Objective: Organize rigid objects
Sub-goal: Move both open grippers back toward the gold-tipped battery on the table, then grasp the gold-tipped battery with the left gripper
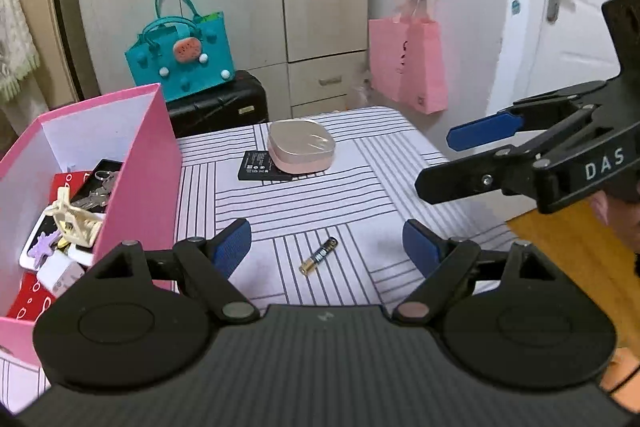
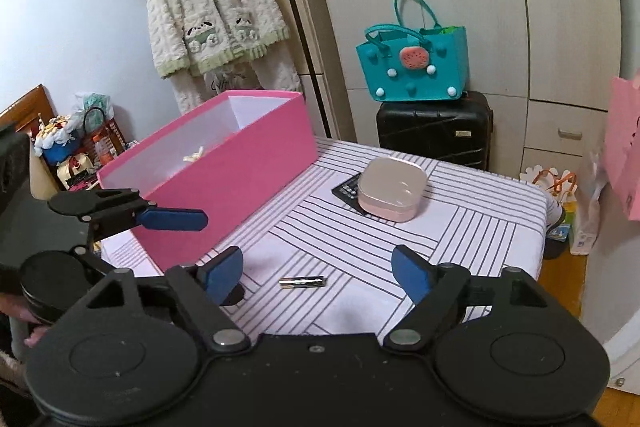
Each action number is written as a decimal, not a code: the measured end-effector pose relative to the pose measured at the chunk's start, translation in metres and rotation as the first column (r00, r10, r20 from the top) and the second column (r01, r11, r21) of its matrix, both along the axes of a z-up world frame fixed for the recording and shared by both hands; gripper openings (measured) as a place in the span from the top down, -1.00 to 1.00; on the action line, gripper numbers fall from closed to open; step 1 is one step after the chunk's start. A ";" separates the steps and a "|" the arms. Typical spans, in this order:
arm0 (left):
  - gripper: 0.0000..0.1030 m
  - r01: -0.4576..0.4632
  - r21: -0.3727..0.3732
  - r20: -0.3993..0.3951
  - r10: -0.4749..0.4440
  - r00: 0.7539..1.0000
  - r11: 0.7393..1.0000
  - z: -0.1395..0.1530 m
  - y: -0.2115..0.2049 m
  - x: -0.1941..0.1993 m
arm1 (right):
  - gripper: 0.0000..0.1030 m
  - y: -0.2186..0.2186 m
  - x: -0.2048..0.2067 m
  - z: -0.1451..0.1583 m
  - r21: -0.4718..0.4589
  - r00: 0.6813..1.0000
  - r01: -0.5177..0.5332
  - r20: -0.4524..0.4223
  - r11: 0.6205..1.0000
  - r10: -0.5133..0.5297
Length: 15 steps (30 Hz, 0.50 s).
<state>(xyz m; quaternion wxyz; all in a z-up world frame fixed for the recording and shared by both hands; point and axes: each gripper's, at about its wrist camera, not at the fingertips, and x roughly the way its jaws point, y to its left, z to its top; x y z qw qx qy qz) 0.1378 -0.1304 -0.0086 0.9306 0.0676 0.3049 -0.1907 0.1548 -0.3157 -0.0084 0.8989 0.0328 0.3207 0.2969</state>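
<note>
Three items remain on the striped surface [image 1: 360, 163]: a battery [image 1: 319, 255], a flat black battery pack [image 1: 260, 166] and a pink case [image 1: 301, 146] resting partly on that pack. Several small things, including keys and a hair clip, already lie in the pink box [image 1: 140, 163]; the task looks partly done. Left tool [image 1: 326, 247] and right tool [image 2: 318, 273] stand spread wide, holding nothing. In the left view the battery's long axis runs diagonally, gold end nearest the camera.

battery [image 1: 318, 255] flat on cloth | pink case [image 1: 301, 146] atop black pack [image 1: 256, 167]
</note>
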 end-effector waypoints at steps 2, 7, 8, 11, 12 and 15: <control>-0.60 -0.020 -0.004 -0.005 0.020 1.000 1.000 -0.009 -0.003 0.007 | -0.68 -0.001 0.004 -0.008 0.011 1.000 0.005 0.005 1.000 -0.005; -0.60 -0.047 -0.015 -0.043 0.046 0.998 0.999 -0.031 -0.008 0.021 | -0.74 -0.004 0.013 -0.023 0.035 0.999 0.018 0.036 0.999 -0.019; -0.60 -0.050 -0.022 -0.058 0.049 0.997 0.999 -0.036 -0.008 0.024 | -0.75 -0.004 0.015 -0.025 0.032 0.999 0.020 0.046 0.999 -0.021; -0.60 -0.064 -0.022 -0.068 0.062 0.996 0.998 -0.048 -0.009 0.029 | -0.76 -0.001 0.020 -0.032 0.012 0.997 0.016 0.075 1.000 -0.017; -0.60 -0.068 -0.017 -0.064 0.067 0.996 0.998 -0.051 -0.009 0.030 | -0.76 0.001 0.021 -0.035 0.006 0.997 0.014 0.074 1.000 -0.015; -0.60 -0.075 0.004 -0.056 0.075 0.996 0.997 -0.059 -0.011 0.033 | -0.76 0.003 0.027 -0.042 -0.004 0.998 0.009 0.064 1.000 -0.009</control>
